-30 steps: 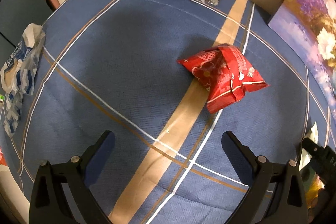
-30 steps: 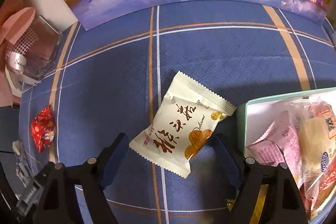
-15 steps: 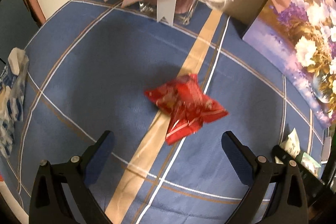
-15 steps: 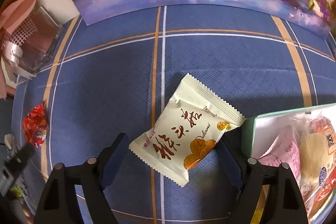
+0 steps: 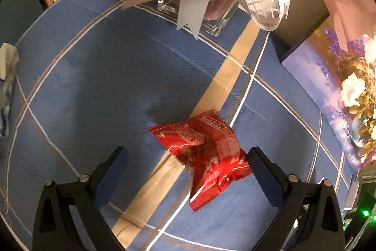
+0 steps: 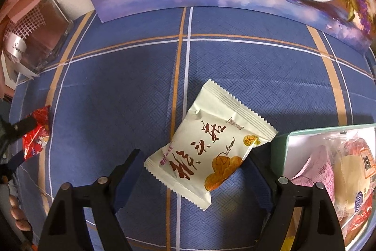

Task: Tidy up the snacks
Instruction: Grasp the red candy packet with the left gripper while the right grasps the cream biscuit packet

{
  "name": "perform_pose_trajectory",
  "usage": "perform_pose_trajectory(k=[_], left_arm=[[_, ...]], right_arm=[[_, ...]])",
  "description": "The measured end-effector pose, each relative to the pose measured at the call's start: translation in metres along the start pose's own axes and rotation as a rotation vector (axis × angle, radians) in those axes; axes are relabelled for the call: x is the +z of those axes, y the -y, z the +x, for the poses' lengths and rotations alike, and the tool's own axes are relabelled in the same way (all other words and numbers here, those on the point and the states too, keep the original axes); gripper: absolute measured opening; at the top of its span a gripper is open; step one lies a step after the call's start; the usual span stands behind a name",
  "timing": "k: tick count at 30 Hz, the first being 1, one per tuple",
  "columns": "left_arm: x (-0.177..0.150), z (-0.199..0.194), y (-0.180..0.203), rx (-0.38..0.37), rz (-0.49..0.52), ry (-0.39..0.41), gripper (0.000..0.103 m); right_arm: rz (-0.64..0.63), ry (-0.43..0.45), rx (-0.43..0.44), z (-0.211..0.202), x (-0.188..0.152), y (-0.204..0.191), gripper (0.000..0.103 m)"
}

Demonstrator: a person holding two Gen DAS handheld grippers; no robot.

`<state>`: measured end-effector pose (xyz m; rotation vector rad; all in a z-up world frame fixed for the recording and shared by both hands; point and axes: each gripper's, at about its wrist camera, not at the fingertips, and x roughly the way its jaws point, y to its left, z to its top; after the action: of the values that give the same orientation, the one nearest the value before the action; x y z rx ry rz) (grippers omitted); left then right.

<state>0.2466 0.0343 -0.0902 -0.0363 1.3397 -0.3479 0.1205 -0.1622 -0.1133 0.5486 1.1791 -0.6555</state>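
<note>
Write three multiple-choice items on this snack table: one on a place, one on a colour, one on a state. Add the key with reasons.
1. Where is the cream snack packet?
A. Inside the green box
B. On the blue tablecloth, left of the green box
C. On the floral picture

2. What colour is the packet between the left gripper's fingers?
A. Red
B. Green
C. White

3. How do the right gripper's jaws stand?
A. Shut, empty
B. Clamped on the green box
C. Open, either side of the cream packet

Key: B, it lies on the blue tablecloth beside the green box; A, the red snack packet lies there; C, both fingers stand clear of it.
</note>
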Motion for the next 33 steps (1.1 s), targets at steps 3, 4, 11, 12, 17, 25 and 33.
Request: perform_pose_trajectory(k=[3,4,11,12,17,25,33], left_arm=[[0.004,0.005,0.004,-0.002,-0.003,-0.001,0.101],[0.005,0.008,0.005,0.005,0.0,-0.004,0.101],[0.002,0.013,0.009,0.038,0.008,-0.003,0.087],[0.002,0.015,0.008,0.038,0.007,-0.007,0.083],[0.002,0.019,0.015,0.038,0.013,-0.013,0.068],[-0.007,0.02,0.03,0.028,0.053,-0.036,0.062],[-0.045,0.022,0.07,0.031,0.179,-0.073,0.062]], right_arm=[[-0.015,0.005,-0.013,0.005,0.0,-0.006,0.087],[-0.02,0.007,-0.017,0.006,0.0,-0.007,0.087],[-0.034,0.015,-0.027,0.008,-0.003,-0.012,0.087],[-0.035,0.016,-0.027,0.008,-0.004,-0.013,0.087],[-0.034,0.021,-0.022,0.005,-0.009,-0.015,0.087],[-0.01,0.021,-0.005,0.004,-0.014,-0.011,0.086],[0.03,0.013,0.023,0.001,-0.011,-0.002,0.086]])
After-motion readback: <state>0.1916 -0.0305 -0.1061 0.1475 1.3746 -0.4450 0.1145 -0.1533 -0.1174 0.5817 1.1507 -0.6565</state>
